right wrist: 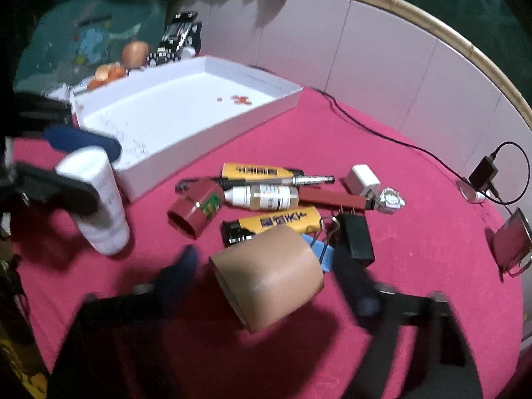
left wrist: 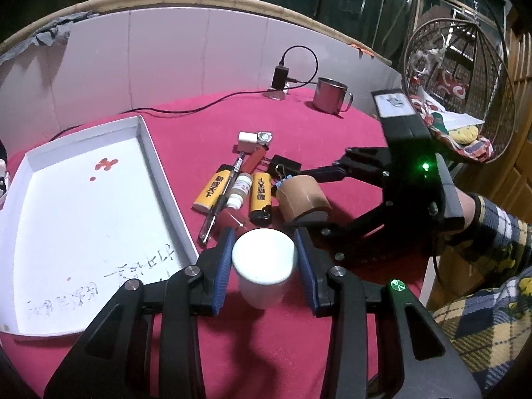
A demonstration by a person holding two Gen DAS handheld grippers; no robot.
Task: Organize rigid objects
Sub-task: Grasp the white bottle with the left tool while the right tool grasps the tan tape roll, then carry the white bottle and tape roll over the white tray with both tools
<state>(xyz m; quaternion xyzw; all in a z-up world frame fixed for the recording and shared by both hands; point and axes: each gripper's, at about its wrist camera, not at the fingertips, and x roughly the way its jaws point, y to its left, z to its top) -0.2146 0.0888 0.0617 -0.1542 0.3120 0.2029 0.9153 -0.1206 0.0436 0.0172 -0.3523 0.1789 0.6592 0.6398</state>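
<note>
My left gripper [left wrist: 264, 242] is shut on a white plastic bottle [left wrist: 262, 266], its blue pads against the bottle's sides. In the right wrist view that bottle [right wrist: 99, 199] leans over the red cloth beside the white tray [right wrist: 212, 136]. A brown tape roll [right wrist: 269, 272] lies on its side between the fingers of my right gripper [right wrist: 266, 256]; narrow gaps show on both sides and the view is blurred. From the left wrist view the right gripper [left wrist: 301, 199] straddles the roll [left wrist: 304, 199]. A pile with two yellow lighters [left wrist: 212, 188], a dropper bottle [left wrist: 240, 190], a pen and a black binder clip [left wrist: 284, 164] lies just behind.
The white tray [left wrist: 146, 153] at the left holds nothing but red specks and writing. A metal mug [left wrist: 329, 94] and a black charger [left wrist: 279, 78] with its cable stand at the back, by the white wall panel. A wire basket [left wrist: 459, 86] hangs at the right.
</note>
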